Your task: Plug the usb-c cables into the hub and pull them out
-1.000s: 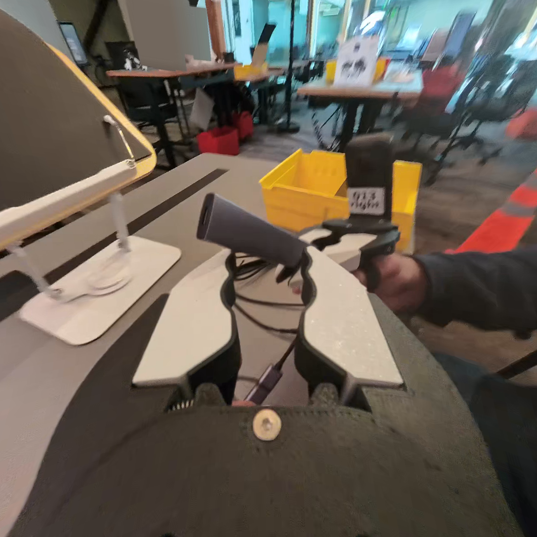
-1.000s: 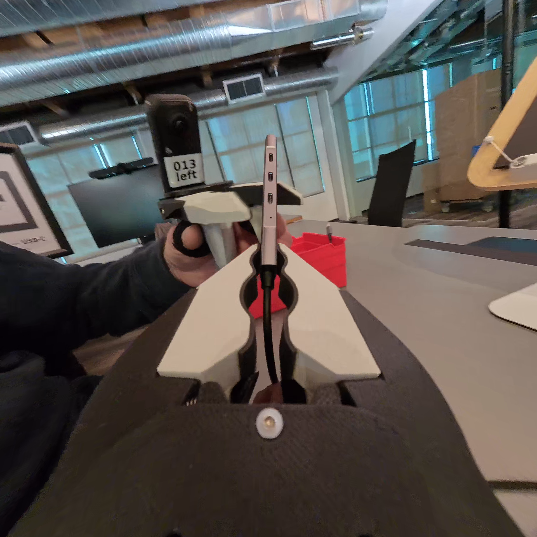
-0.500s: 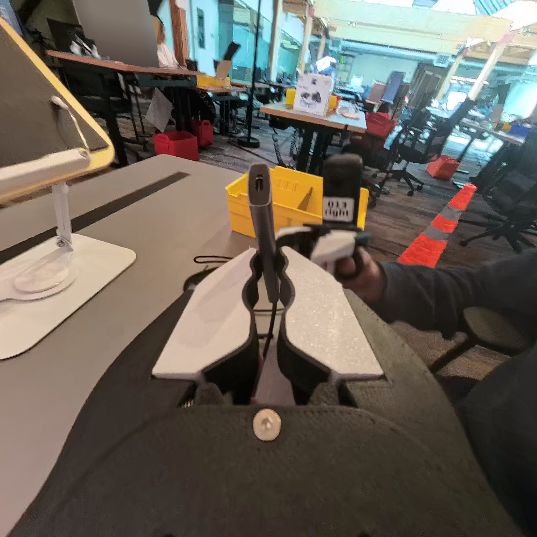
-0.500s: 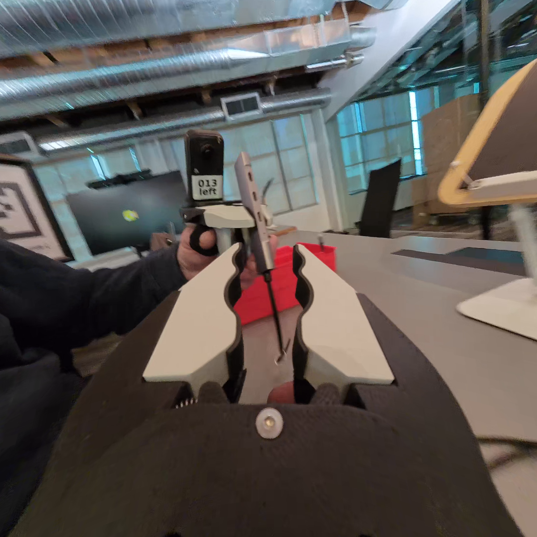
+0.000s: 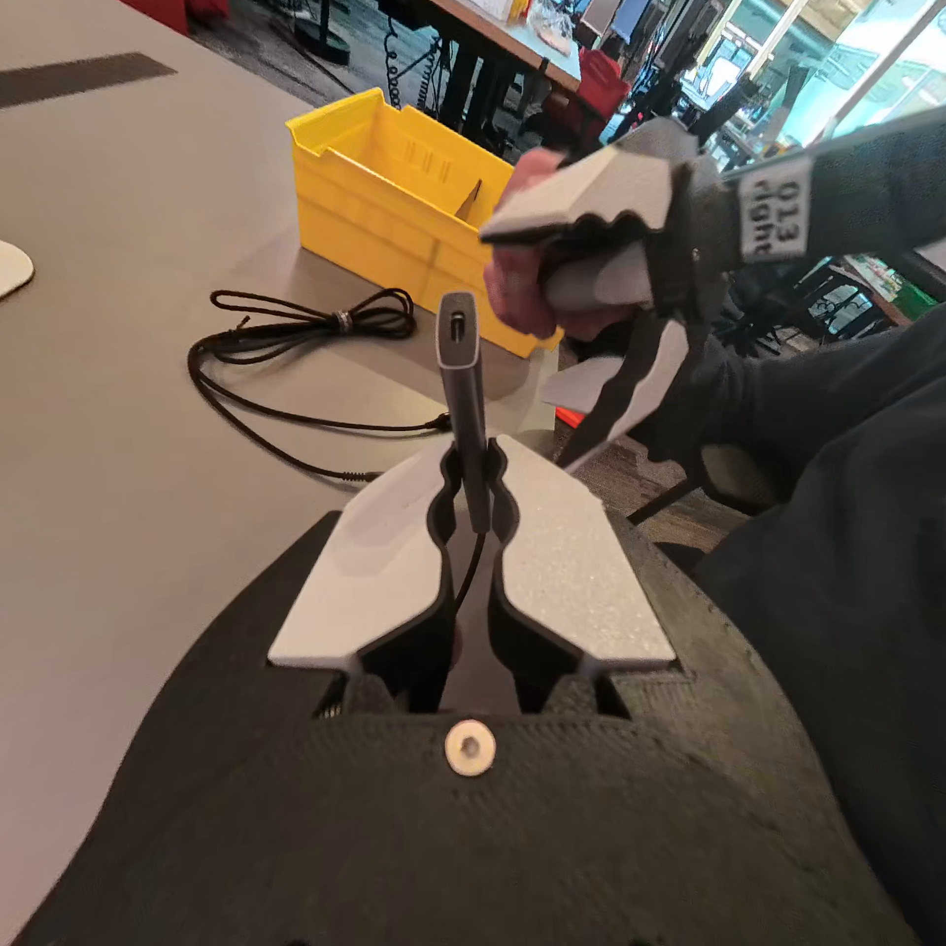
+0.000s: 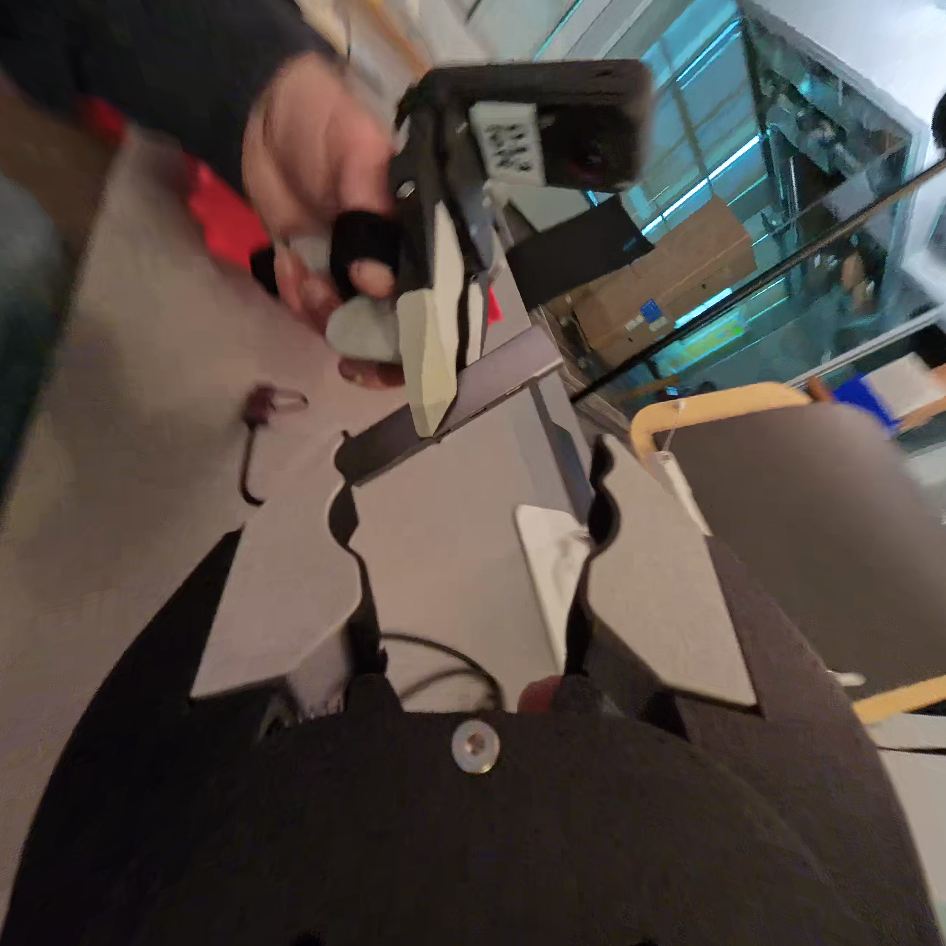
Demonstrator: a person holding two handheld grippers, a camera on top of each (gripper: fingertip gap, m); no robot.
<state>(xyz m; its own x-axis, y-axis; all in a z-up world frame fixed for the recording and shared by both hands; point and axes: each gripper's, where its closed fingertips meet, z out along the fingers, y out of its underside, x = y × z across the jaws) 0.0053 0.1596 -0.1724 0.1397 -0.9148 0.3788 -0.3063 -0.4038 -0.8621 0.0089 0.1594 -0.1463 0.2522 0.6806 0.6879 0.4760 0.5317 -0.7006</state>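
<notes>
Your left claw (image 5: pixel 473 455) is clamped on the slim grey metal hub (image 5: pixel 463 389), upright. Your right claw (image 6: pixel 471 476) gapes apart, empty, its white label (image 5: pixel 773 217) facing you; bundled black cable (image 5: pixel 307 327) lies beyond on the grey worktop (image 5: pixel 128 358).

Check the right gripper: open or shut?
Open. In its own wrist view the right gripper has its fingers spread wide, nothing between them; the hub sits in the left gripper.

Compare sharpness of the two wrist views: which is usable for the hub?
Left wrist view: hub sharp, clamped in the left gripper; only the right gripper behind it smears. Right wrist view: motion blur throughout, hub and hand soft, frame strongly tilted, bright windows behind.
</notes>
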